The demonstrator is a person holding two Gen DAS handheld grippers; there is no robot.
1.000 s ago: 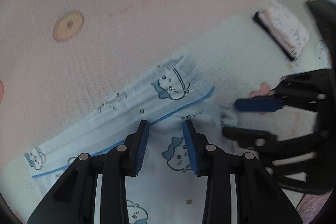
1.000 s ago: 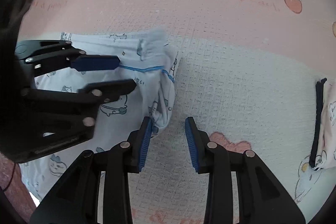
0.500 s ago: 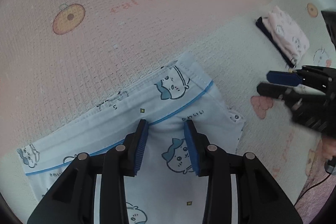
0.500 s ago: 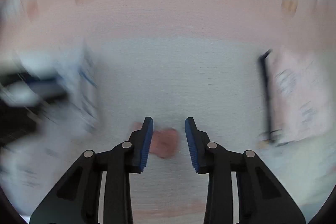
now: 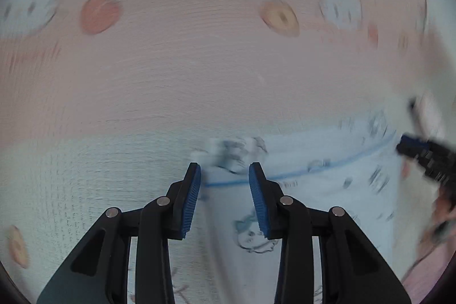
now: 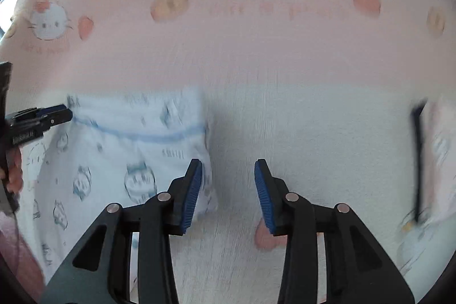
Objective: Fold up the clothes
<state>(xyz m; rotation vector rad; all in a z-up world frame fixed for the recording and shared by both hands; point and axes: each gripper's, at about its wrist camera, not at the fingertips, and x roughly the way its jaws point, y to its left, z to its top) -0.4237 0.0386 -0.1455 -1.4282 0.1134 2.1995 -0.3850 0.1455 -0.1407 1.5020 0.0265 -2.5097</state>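
While the light-blue cartoon-print garment (image 6: 119, 161) lies partly folded on the pink-and-white cat-print blanket (image 6: 256, 53), we have both tools down at its two ends, and that looks deliberate: one tool per side lets us take the next fold evenly. Our left gripper (image 5: 225, 190) hovers over the garment's left edge, jaws apart, cloth showing between the pads but nothing pinched that we can see. Our right gripper (image 6: 228, 190) sits just off the garment's right edge, jaws opening, only blanket between them. Well to the right of the garment waits a folded pink piece (image 6: 439, 158), likely a finished one parked clear. Everything is blurred, so finer detail escapes us.
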